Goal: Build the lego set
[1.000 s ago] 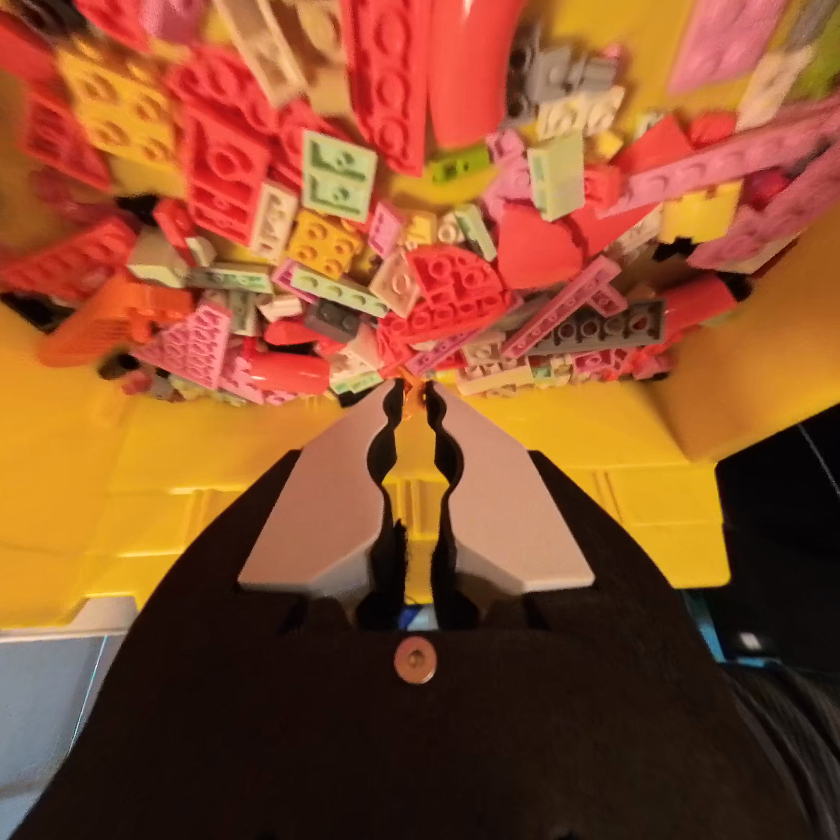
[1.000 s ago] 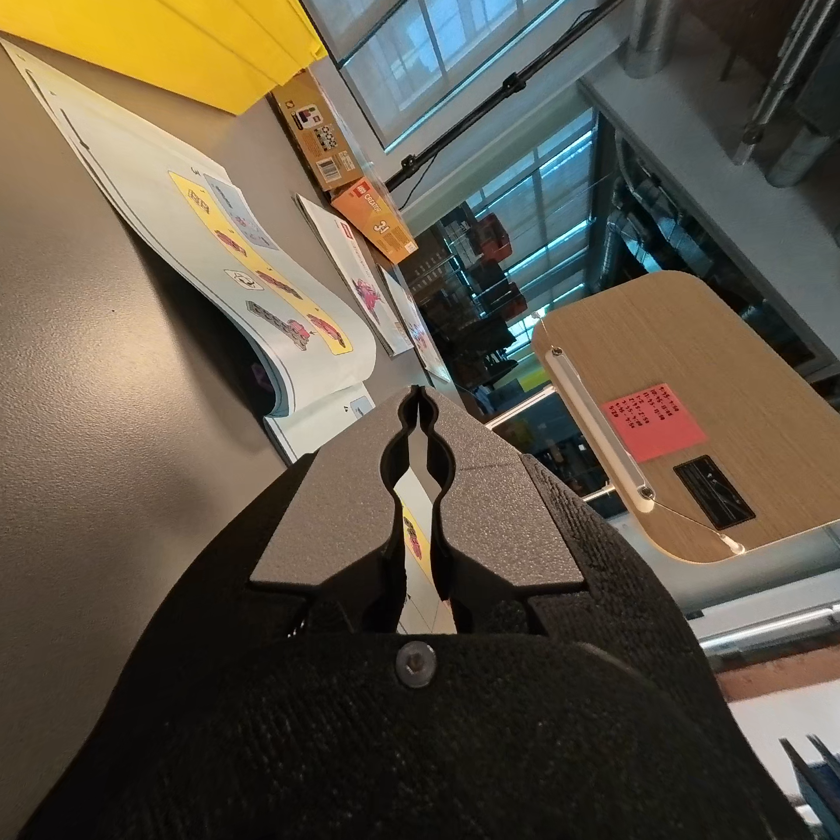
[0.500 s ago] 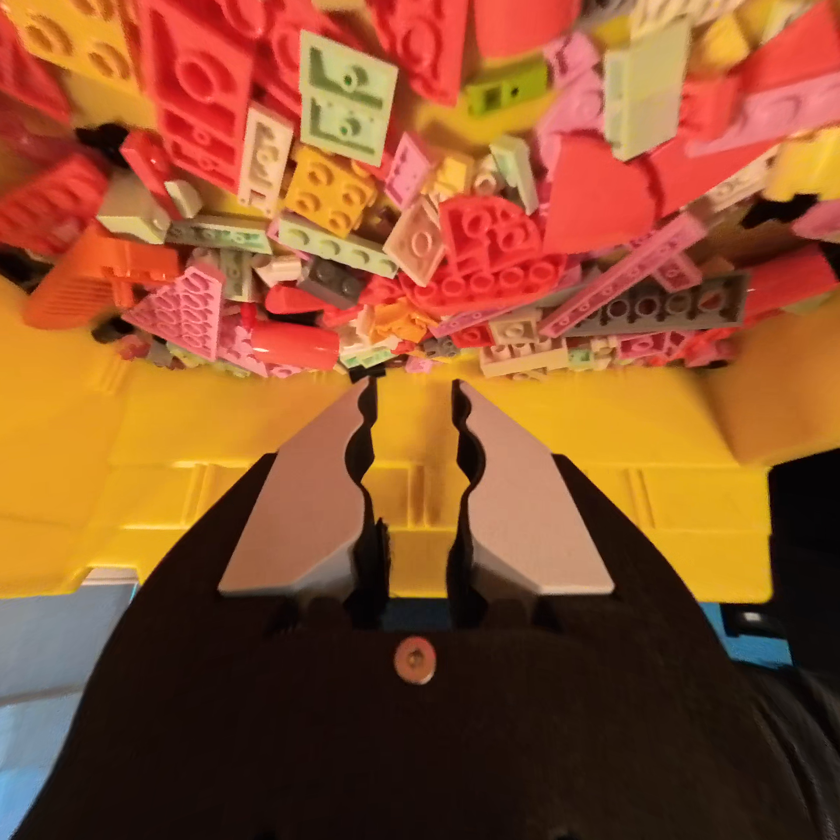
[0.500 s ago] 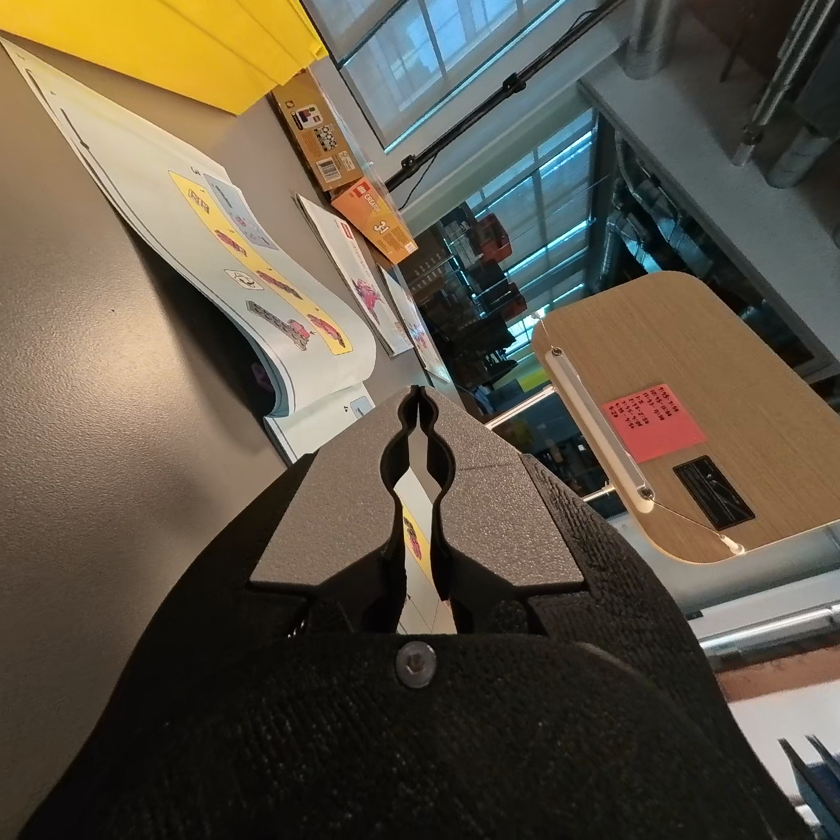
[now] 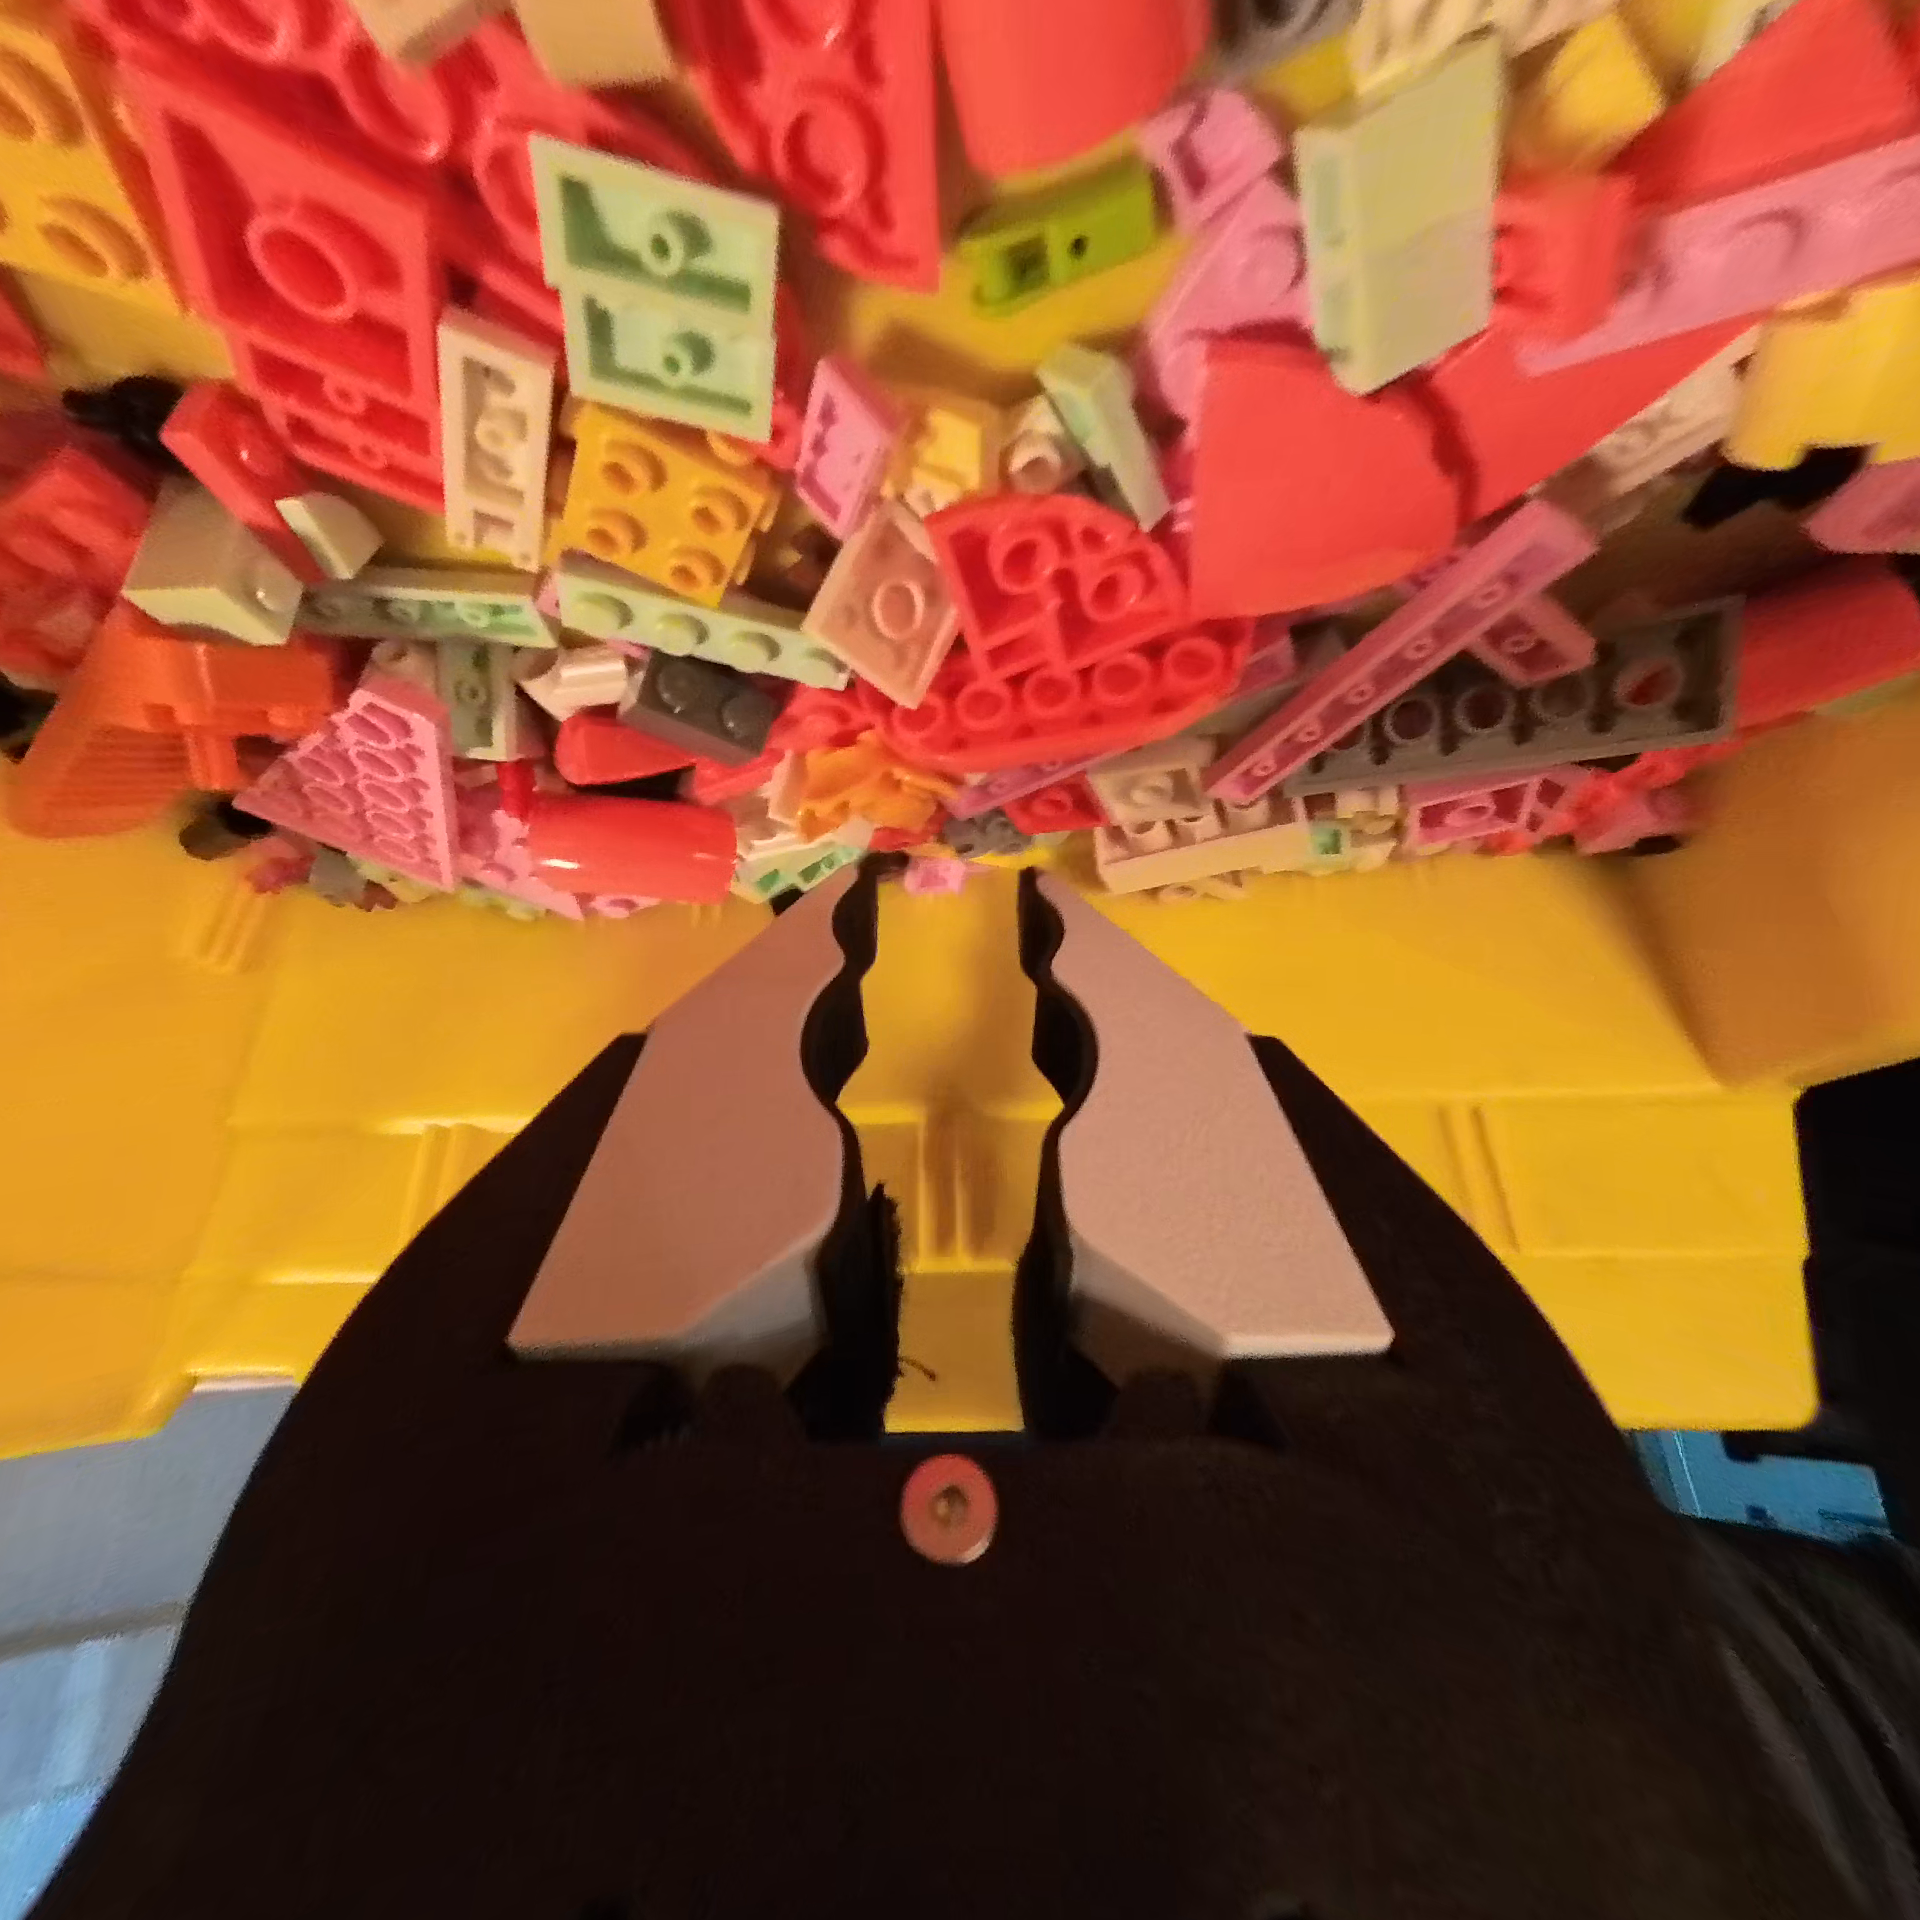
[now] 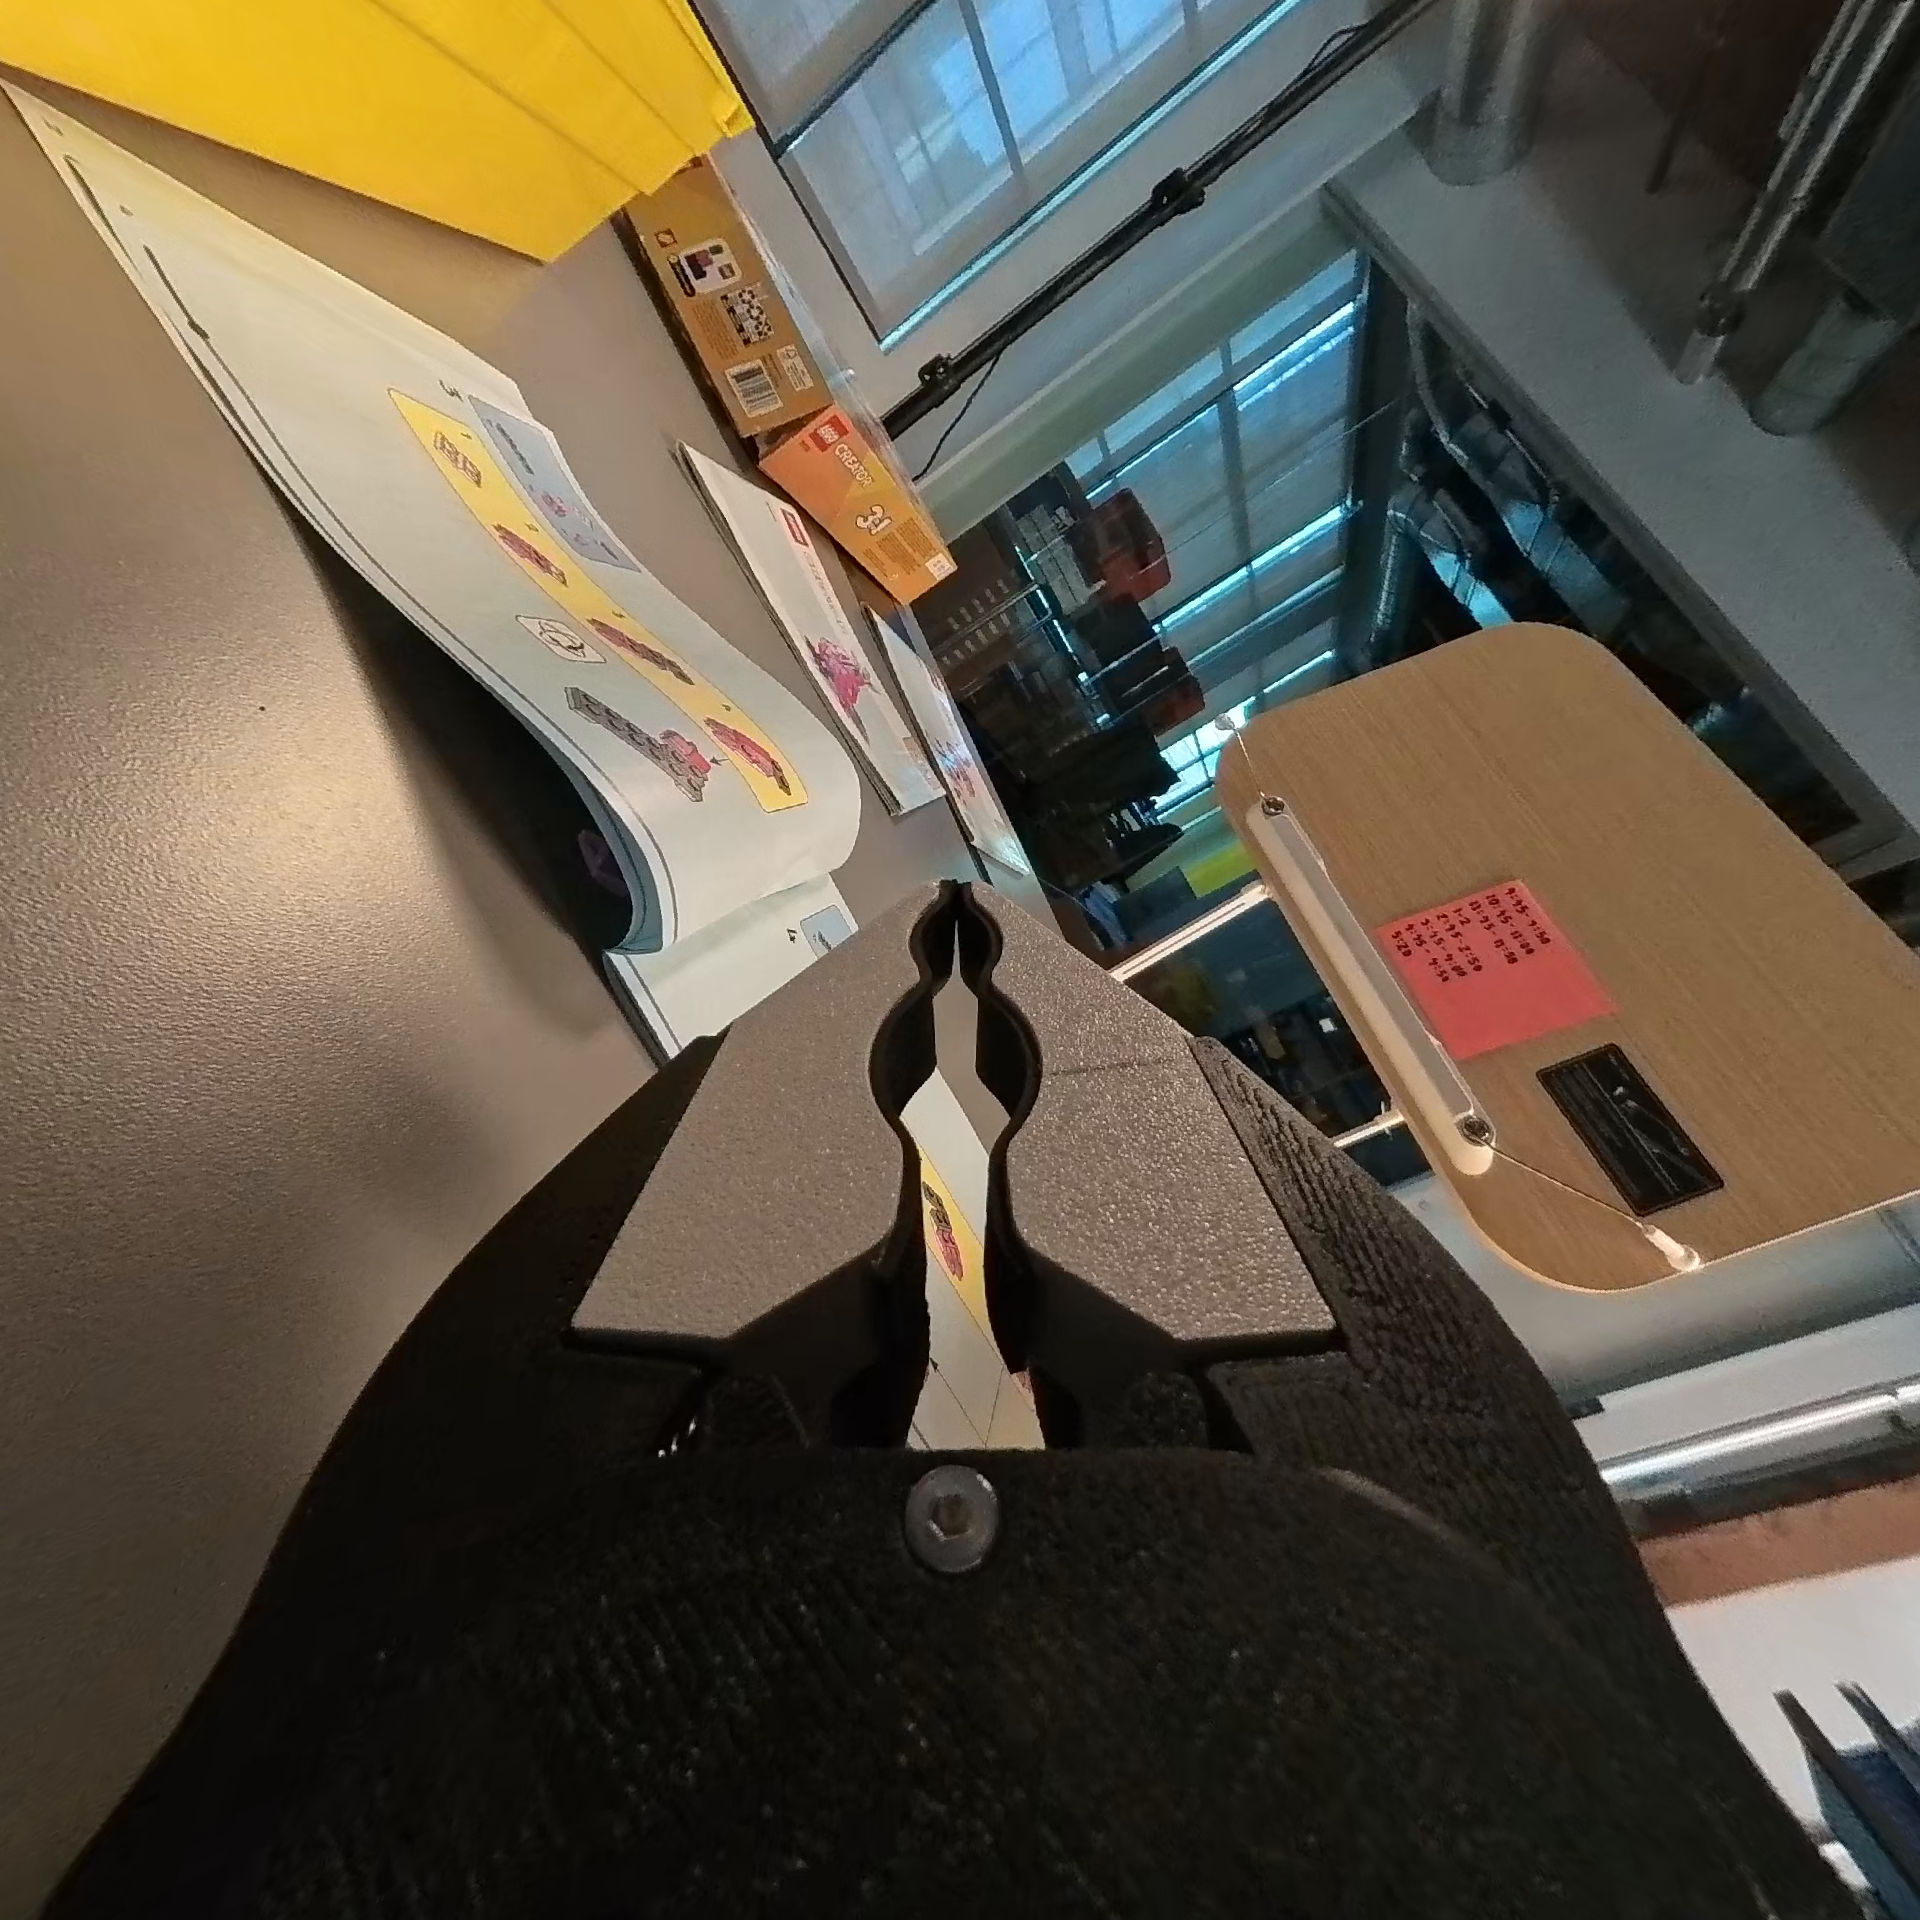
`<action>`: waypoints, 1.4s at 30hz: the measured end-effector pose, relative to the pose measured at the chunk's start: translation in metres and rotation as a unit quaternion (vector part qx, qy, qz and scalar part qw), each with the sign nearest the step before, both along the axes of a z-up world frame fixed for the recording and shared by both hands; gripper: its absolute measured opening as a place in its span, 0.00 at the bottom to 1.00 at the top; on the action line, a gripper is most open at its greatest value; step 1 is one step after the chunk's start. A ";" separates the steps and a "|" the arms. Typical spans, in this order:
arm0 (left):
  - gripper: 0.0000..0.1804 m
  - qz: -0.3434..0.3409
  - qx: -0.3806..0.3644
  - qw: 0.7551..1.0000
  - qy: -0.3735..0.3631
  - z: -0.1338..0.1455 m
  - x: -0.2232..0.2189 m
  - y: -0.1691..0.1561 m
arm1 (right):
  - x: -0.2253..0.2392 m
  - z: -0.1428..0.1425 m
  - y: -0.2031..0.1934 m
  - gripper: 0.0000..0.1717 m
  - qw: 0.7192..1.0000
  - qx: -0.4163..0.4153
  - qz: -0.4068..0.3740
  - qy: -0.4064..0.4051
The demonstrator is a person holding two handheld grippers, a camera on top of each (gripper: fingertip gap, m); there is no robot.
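Inside a yellow bin, the left hand-held gripper is held with its fingers apart and nothing clamped, at the edge of a heap of toy bricks in red, pink, mint, yellow and grey. Over the grey counter, the right hand-held gripper is seen closed on nothing, beside an open instruction booklet

Setting: indoor workroom or lab-style office | Evidence: grey tabletop with open building-instruction booklet and toy-brick boxes | yellow bin of mixed plastic bricks | tall glazed windows, exposed ducting, wooden panel with pink note
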State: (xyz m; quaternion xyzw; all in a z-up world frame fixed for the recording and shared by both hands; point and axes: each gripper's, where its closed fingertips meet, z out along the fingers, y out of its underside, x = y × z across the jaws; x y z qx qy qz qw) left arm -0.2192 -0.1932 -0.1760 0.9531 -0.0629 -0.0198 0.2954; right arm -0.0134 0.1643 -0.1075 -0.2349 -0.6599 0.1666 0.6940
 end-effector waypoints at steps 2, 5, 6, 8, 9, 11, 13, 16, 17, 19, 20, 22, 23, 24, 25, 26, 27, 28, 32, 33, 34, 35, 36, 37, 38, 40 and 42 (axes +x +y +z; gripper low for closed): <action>0.14 0.001 -0.004 1.000 0.004 -0.001 -0.003 -0.002 | 0.000 0.000 0.000 0.00 1.000 0.000 0.000 0.000; 0.14 0.002 -0.005 1.000 0.005 -0.001 -0.005 -0.002 | 0.000 0.000 0.000 0.00 1.000 0.000 0.000 0.000; 0.14 0.002 -0.008 1.000 0.005 -0.001 -0.005 -0.002 | 0.000 0.000 0.000 0.00 1.000 0.000 0.000 0.000; 0.14 0.002 -0.013 1.000 0.005 -0.001 -0.005 -0.002 | 0.000 0.000 0.000 0.00 1.000 0.000 -0.001 -0.001; 0.12 0.001 -0.016 1.000 0.005 -0.001 -0.005 -0.002 | 0.000 0.000 0.000 0.00 1.000 0.000 -0.001 -0.001; 0.05 -0.004 -0.021 1.000 -0.003 -0.003 -0.004 -0.003 | 0.000 0.000 0.001 0.00 1.000 0.000 -0.001 -0.001; 0.05 -0.014 -0.022 1.000 -0.006 -0.003 -0.004 -0.002 | 0.000 0.000 0.001 0.00 1.000 0.000 -0.001 -0.001; 0.05 -0.007 -0.005 1.000 -0.021 -0.002 0.000 0.001 | 0.000 0.000 0.001 0.00 1.000 0.000 -0.001 -0.001; 0.05 -0.006 0.002 1.000 -0.025 -0.001 0.001 0.002 | 0.000 -0.001 0.001 0.00 1.000 0.000 -0.001 -0.001; 0.05 -0.007 0.014 0.999 -0.031 0.001 0.001 0.003 | 0.000 -0.001 0.000 0.00 1.000 0.001 -0.001 -0.002; 0.05 -0.012 0.024 0.999 -0.031 0.003 0.000 0.005 | 0.000 -0.001 0.000 0.00 1.000 0.001 -0.001 -0.002; 0.05 -0.014 0.052 0.998 -0.034 0.006 0.001 0.011 | 0.000 -0.001 0.000 0.00 1.000 0.001 0.000 -0.002; 0.05 -0.020 0.068 0.997 -0.032 0.008 -0.001 0.015 | 0.000 -0.001 0.000 0.00 1.000 0.001 -0.001 -0.002; 0.05 -0.029 0.086 0.995 -0.030 0.011 -0.002 0.020 | 0.000 -0.001 0.000 0.00 1.000 0.001 -0.001 -0.002; 0.05 -0.035 0.103 0.994 -0.033 0.014 -0.001 0.025 | 0.000 -0.001 0.000 0.00 1.000 0.001 -0.001 -0.002; 0.05 -0.043 0.122 0.991 -0.033 0.016 0.000 0.030 | 0.000 -0.001 0.000 0.00 1.000 0.001 -0.001 -0.002; 0.05 -0.051 0.140 0.988 -0.035 0.018 0.000 0.034 | 0.000 -0.001 0.000 0.00 1.000 0.001 -0.001 -0.002; 0.05 -0.057 0.154 0.986 -0.038 0.021 0.002 0.037 | 0.000 -0.001 0.000 0.00 1.000 0.001 -0.001 -0.002; 0.05 -0.082 0.190 0.977 -0.045 0.025 0.003 0.042 | 0.000 -0.001 0.000 0.00 1.000 0.001 0.000 -0.003; 0.05 -0.089 0.198 0.975 -0.048 0.025 0.004 0.043 | 0.000 -0.001 0.000 0.00 1.000 0.001 0.000 -0.003; 0.05 -0.095 0.206 0.973 -0.052 0.025 0.004 0.044 | 0.000 -0.001 0.000 0.00 1.000 0.001 0.000 -0.003; 0.05 -0.104 0.212 0.970 -0.057 0.025 0.006 0.045 | 0.000 -0.001 0.000 0.00 1.000 0.001 0.000 -0.003; 0.05 -0.116 0.221 0.966 -0.061 0.025 0.007 0.047 | 0.000 -0.001 0.000 0.00 1.000 0.001 0.000 -0.003; 0.05 -0.129 0.230 0.963 -0.063 0.025 0.008 0.049 | 0.000 -0.001 0.000 0.00 1.000 0.001 0.000 -0.003; 0.05 -0.137 0.238 0.959 -0.068 0.025 0.010 0.051 | 0.000 -0.001 0.000 0.00 1.000 0.001 0.000 -0.003; 0.05 -0.146 0.252 0.953 -0.081 0.025 0.016 0.055 | -0.001 -0.001 0.000 0.00 1.000 0.001 0.000 -0.003; 0.05 -0.150 0.259 0.950 -0.090 0.024 0.022 0.059 | -0.001 -0.001 0.000 0.00 1.000 0.001 0.000 -0.003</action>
